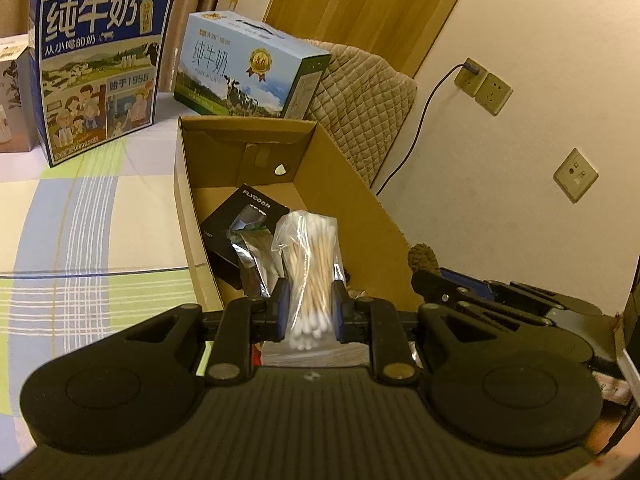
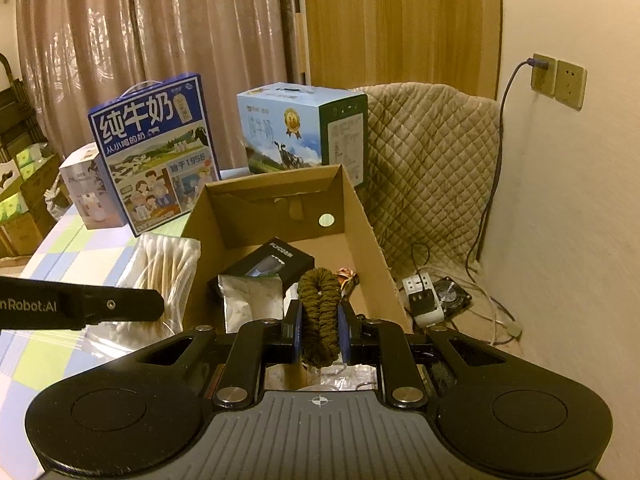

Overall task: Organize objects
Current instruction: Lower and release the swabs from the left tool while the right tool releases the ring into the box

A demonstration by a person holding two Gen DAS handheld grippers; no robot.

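The left gripper (image 1: 309, 312) is clamped on a clear plastic bag of wooden-stemmed cotton swabs (image 1: 310, 276), its blue-padded fingers (image 1: 283, 304) pressing the bag from both sides; the bag stands upright over the near end of the open brown cardboard box (image 1: 340, 184); in the right wrist view the same bag (image 2: 166, 272) shows at 9 o'clock, beside the box's left wall, with the left gripper's black finger across it.

The right gripper (image 2: 320, 330) is closed around a dark olive knitted scrunchie (image 2: 320, 308), which stands on edge between the pads above the box's near end (image 2: 280, 196); in the left wrist view the scrunchie's top (image 1: 423, 258) peeks up at 3 o'clock.

Inside the box lie a black rectangular carton with white lettering (image 1: 240, 216) toward 12 o'clock and a crinkled silver foil pouch (image 2: 250, 300) just in front of it, overlapping its near edge; a small reddish wrapper (image 2: 347, 274) sits at the box's right side.

Behind the box, on the checked pastel bedsheet (image 1: 80, 208), stand a tall dark blue milk carton with cartoon figures (image 1: 100, 68) at 11 o'clock and a light blue milk carton with a cow picture (image 1: 248, 68) at 12 o'clock.
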